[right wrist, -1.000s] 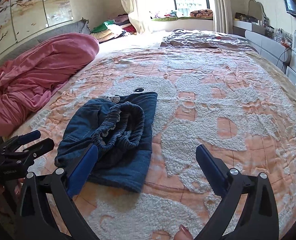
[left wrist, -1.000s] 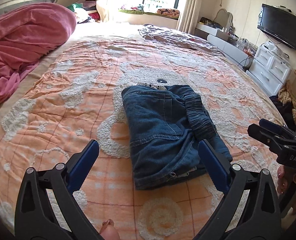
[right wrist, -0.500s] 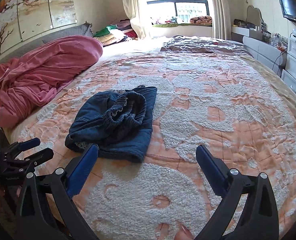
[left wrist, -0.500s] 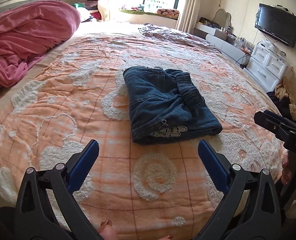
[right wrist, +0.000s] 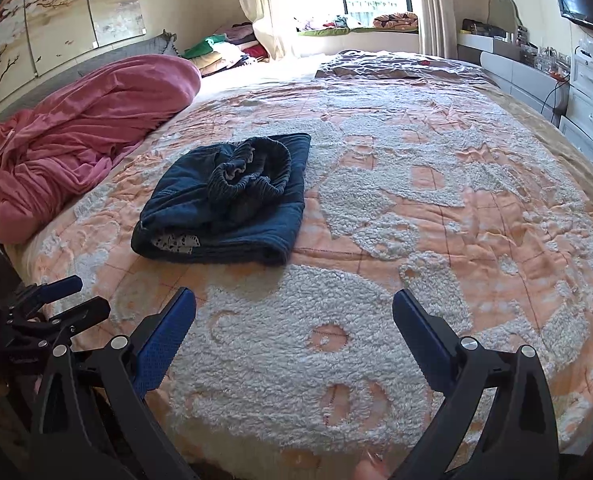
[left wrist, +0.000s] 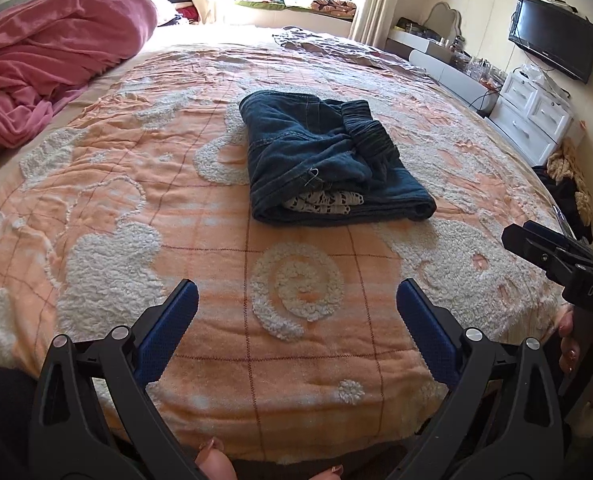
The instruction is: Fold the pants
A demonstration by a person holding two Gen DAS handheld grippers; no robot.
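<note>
Dark blue denim pants (left wrist: 328, 164) lie folded in a compact bundle on the orange and white bedspread (left wrist: 136, 208), elastic waistband bunched on top and a white patterned lining showing at the near edge. They also show in the right wrist view (right wrist: 232, 200). My left gripper (left wrist: 296, 304) is open and empty, held back near the bed's front edge, well short of the pants. My right gripper (right wrist: 294, 312) is open and empty too, also back from the pants. The right gripper shows at the right edge of the left view (left wrist: 556, 260); the left gripper shows at the left of the right view (right wrist: 56, 300).
A pink blanket (left wrist: 44, 56) is heaped on the left side of the bed. A crumpled grey cloth (right wrist: 396, 66) lies at the far end. White drawers (left wrist: 532, 108) and a wall television (left wrist: 552, 38) stand to the right of the bed.
Both grippers have pulled back from the pants toward the bed's front edge. The pants stay folded where they were, now farther away in both views.
</note>
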